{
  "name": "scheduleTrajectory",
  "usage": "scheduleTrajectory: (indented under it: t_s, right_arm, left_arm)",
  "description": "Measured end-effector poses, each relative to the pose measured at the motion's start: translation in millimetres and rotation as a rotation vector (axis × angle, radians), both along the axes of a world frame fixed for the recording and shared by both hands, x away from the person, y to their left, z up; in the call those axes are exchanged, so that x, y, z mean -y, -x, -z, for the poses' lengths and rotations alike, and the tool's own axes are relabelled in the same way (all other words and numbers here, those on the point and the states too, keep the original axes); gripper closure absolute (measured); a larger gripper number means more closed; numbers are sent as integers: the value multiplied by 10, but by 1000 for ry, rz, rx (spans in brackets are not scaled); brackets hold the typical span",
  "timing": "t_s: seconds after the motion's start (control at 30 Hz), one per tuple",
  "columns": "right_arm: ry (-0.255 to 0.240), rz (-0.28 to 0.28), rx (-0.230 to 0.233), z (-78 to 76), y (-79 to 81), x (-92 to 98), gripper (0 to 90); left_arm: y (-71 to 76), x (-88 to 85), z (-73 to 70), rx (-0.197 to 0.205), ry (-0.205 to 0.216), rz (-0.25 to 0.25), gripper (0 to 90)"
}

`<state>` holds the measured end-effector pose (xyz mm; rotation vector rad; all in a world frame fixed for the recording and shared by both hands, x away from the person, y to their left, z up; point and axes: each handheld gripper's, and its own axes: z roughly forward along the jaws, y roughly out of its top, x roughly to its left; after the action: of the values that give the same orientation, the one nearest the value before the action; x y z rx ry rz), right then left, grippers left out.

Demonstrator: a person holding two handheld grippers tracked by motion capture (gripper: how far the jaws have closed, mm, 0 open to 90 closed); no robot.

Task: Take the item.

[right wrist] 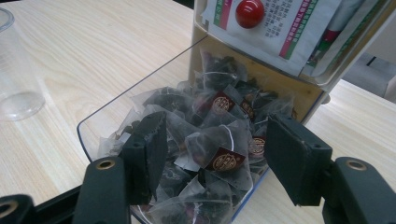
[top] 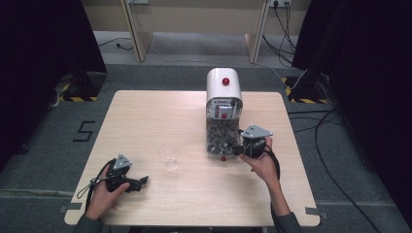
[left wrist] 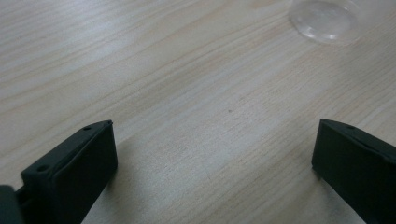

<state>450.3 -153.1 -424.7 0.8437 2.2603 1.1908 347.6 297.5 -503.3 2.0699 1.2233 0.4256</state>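
Wood table (top: 145, 121): we hover right gripper (right wrist: 215, 154), fingers spread around a tea bag (right wrist: 219, 144) to grab; left gripper (left wrist: 210, 158) rests spread, cup (top: 169, 156) waiting.

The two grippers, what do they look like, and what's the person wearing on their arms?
Each gripper, left and right, is black, with two blocky black jaws and a grey three-cornered plate on top. A black cable trails from each. The jaw mounts in the right gripper view show brass-coloured rivets. The person wears grey sleeves ending at the wrist.
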Motion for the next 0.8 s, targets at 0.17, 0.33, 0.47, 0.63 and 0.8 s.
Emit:
scheduleTrajectory:
  t_s: [0.17,0.33,0.47,0.63,0.8]
  right_arm:
    - [8,-8,-2,19,-24,-23,406]
    - [11,-3,-8,43,-29,-52,408]
    - [16,-1,-7,69,-63,-50,411]
    - [18,11,-16,127,-104,-40,417]
    - [35,4,-18,186,-128,-70,428]
  left_arm:
    - [0,0,0,0,1,0,0]
    - [0,0,0,-1,0,0,0]
    - [0,0,0,-1,1,0,0]
    - [0,0,0,0,1,0,0]
    - [0,1,0,0,0,0,0]
